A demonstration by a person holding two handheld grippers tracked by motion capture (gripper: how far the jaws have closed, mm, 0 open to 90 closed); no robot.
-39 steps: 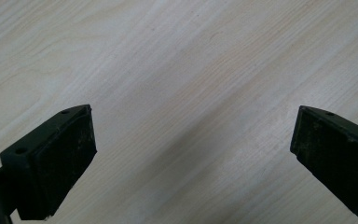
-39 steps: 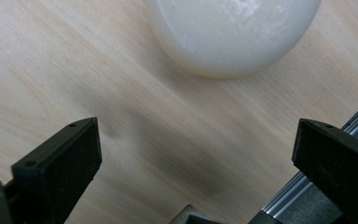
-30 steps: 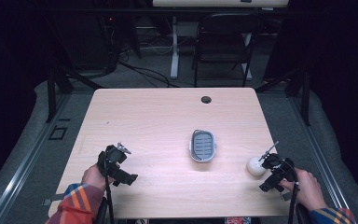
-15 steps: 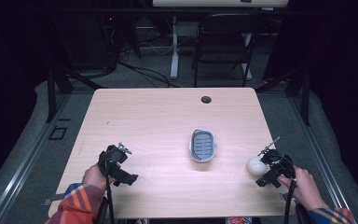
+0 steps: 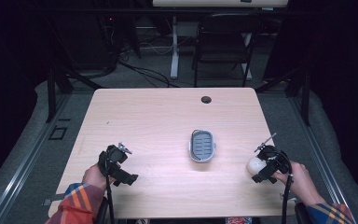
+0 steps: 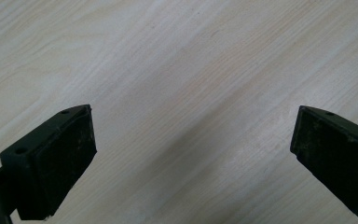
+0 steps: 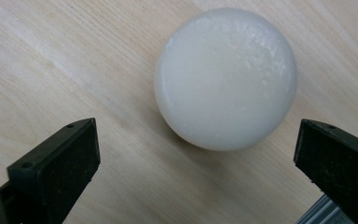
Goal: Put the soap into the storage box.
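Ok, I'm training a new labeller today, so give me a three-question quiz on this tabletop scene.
1. True or false: the right gripper is shut on the white round soap.
2. What lies mid-table? A) grey soap dish B) mug C) plate
3. Fill in: between its jaws, the left gripper has bare ____.

Key: 1 false, its jaws stand open, short of the soap. 2 A. 3 table.
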